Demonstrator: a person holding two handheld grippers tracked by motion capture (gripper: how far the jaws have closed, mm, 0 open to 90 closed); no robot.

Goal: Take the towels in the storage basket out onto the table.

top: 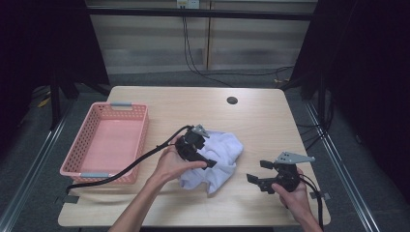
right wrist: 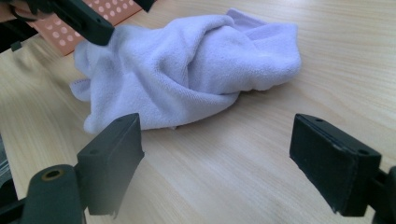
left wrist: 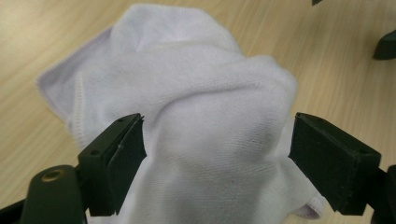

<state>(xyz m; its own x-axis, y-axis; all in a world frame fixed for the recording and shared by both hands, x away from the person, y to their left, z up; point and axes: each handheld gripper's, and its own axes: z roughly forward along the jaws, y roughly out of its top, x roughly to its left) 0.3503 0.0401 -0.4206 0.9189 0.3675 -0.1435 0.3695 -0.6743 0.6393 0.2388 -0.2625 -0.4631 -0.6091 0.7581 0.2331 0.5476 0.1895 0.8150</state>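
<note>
The white towel (top: 215, 157) lies crumpled near the middle of the bench (top: 251, 121), right of the pink basket (top: 104, 140). The left tool (left wrist: 217, 154) straddles a fold with jaws spread, so it may pinch only a thin layer that slips out. The right tool (right wrist: 217, 158), also spread, waits over bare wood by the front right corner.

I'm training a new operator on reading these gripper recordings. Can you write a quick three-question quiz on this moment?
1. True or false: the white towel lies inside the pink basket.
2. Which gripper has a fold of the towel between its open jaws? A) the left gripper B) the right gripper C) both
3. What lies between the right gripper's jaws in the right gripper view?

Key
1. False: it lies crumpled on the table, to the right of the basket.
2. A: the jaws straddle a raised fold, with the pads apart from it.
3. Bare tabletop only; the towel lies farther off.
</note>
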